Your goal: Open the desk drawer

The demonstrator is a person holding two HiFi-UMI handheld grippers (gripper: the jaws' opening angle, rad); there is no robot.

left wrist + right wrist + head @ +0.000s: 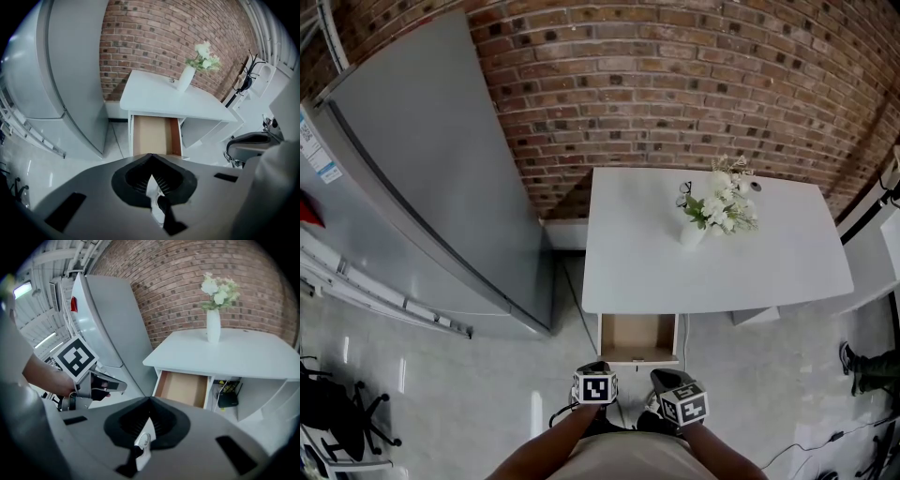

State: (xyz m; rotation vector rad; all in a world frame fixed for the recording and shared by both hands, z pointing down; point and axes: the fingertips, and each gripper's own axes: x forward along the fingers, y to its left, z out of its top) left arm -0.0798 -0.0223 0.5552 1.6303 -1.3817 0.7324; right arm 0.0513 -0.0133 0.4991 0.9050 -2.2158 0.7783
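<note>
Drawer [637, 337] stands pulled out from under the worktop [647, 262], just ahead of my fingers. Left gripper [151, 157] and right gripper [151, 399] both have fingers pinched together on nothing. My worry: drifting forward could bump its front and shove it shut.

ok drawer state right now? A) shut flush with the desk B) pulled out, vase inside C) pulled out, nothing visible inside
C: the drawer sticks out from under the desk top with its brown inside bare, and the vase stands on the desk top.
</note>
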